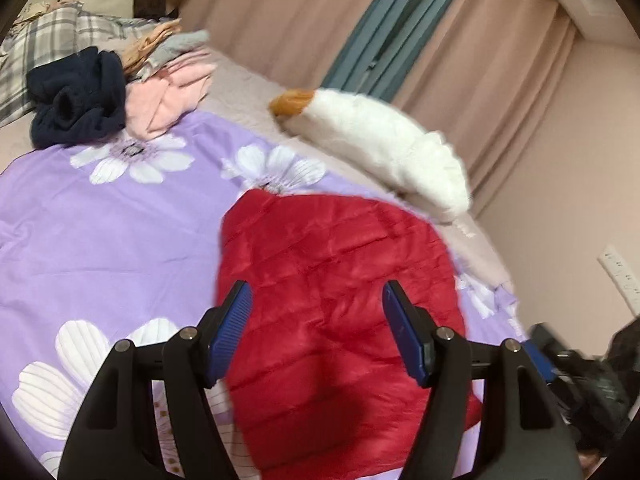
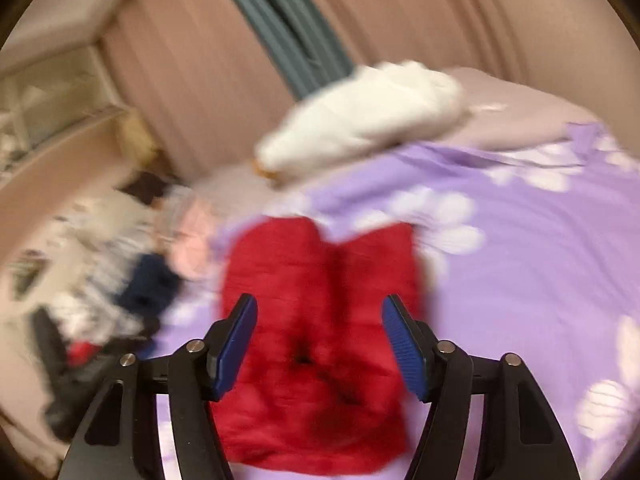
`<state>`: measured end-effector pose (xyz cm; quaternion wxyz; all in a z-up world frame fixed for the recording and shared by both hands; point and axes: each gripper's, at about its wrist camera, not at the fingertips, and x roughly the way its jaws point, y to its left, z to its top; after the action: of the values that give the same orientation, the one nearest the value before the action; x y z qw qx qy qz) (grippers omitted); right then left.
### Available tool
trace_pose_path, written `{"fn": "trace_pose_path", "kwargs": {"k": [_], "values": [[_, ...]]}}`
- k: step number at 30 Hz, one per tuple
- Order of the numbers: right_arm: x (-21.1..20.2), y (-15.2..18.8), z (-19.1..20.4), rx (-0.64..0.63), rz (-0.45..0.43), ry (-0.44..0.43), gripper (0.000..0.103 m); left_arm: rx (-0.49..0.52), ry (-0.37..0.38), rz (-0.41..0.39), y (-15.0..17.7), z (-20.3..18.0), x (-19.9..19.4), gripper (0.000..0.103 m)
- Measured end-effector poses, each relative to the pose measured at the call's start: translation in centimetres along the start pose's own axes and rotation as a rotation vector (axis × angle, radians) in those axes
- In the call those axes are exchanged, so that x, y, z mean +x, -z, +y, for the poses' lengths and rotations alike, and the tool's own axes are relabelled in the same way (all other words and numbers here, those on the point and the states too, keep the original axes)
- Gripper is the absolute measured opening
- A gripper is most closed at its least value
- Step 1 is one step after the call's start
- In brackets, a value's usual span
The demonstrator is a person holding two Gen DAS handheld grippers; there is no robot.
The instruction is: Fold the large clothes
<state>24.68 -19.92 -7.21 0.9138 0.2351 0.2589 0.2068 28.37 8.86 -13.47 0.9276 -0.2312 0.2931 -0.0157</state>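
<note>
A red quilted jacket [image 1: 336,280] lies folded on the purple flowered bedsheet [image 1: 100,232]. My left gripper [image 1: 316,292] hovers above its near part, jaws apart, blue pads bare, with nothing between them. In the right wrist view, which is blurred, the same red jacket [image 2: 320,320] lies flat on the sheet [image 2: 540,260], and my right gripper [image 2: 318,304] stands open over it, apart from the cloth. A little of the right gripper's blue and black frame [image 1: 540,356] shows at the right edge of the left wrist view.
A heap of clothes lies at the bed's far side: a dark navy garment [image 1: 76,100], a pink one [image 1: 168,96] and a plaid blanket [image 1: 36,44]. A white plush goose [image 1: 384,140] rests along the pink curtain [image 1: 280,12]. Dark items [image 2: 68,372] lie near the bed's edge.
</note>
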Motion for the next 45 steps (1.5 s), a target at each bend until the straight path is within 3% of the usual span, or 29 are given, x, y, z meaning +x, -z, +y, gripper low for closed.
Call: {"fn": "trace_pose_path", "kwargs": {"k": [1,3,6,8,14,17,19,20,23,25,28,31,34,39,41,45], "values": [[0.8,0.4,0.1,0.006,0.026,-0.05,0.044,0.005,-0.05,0.014,-0.3,0.4,1.6,0.067],[3.5,1.3,-0.3,0.022,0.12,-0.045,0.039,0.051,-0.146,0.066,0.5,0.4,3.9,0.067],[8.4,4.5,-2.1,0.044,0.293,0.153,0.037,0.053,-0.151,0.236,3.2,1.4,9.2,0.071],[10.0,6.1,-3.6,0.023,0.283,0.198,0.035,-0.006,-0.132,0.234,3.9,2.5,10.4,0.078],[10.4,7.2,-2.7,-0.044,0.264,0.246,0.035,-0.095,-0.059,0.284,4.1,4.3,11.6,0.087],[10.2,7.5,-1.8,-0.052,0.271,0.274,0.035,-0.143,-0.063,0.317,3.6,4.1,11.1,0.085],[10.1,6.8,-0.8,-0.044,0.292,0.295,0.035,-0.133,-0.092,0.312,2.8,3.0,10.1,0.075],[9.2,6.3,-0.1,-0.033,0.294,0.292,0.035,-0.104,-0.108,0.302,2.3,2.1,9.2,0.068],[7.5,4.2,0.7,-0.047,0.279,0.277,0.035,0.025,-0.189,0.232,1.1,-1.0,5.6,0.064],[5.3,3.3,1.7,-0.073,0.232,0.284,0.035,0.092,-0.176,0.138,0.2,-3.0,2.0,0.064],[-0.9,1.4,3.7,-0.087,0.102,0.27,0.035,0.101,-0.095,0.016,-0.9,-4.5,-3.9,0.064],[-5.9,0.2,4.8,-0.144,-0.011,0.255,0.035,0.154,-0.144,-0.106,-1.6,-6.1,-8.9,0.064],[-11.8,0.1,6.6,-0.214,-0.14,0.311,0.036,0.235,-0.215,-0.233,-1.4,-7.9,-14.6,0.062],[-15.9,0.2,7.5,-0.265,-0.208,0.259,0.04,0.224,-0.08,-0.313,-1.2,-7.8,-19.9,0.063],[-16.0,0.1,7.3,-0.27,-0.204,0.239,0.041,0.253,-0.086,-0.341,-0.9,-8.3,-21.1,0.063],[-15.8,0.4,7.9,-0.275,-0.199,0.278,0.042,0.299,-0.104,-0.377,-0.2,-9.2,-22.4,0.067]]}}
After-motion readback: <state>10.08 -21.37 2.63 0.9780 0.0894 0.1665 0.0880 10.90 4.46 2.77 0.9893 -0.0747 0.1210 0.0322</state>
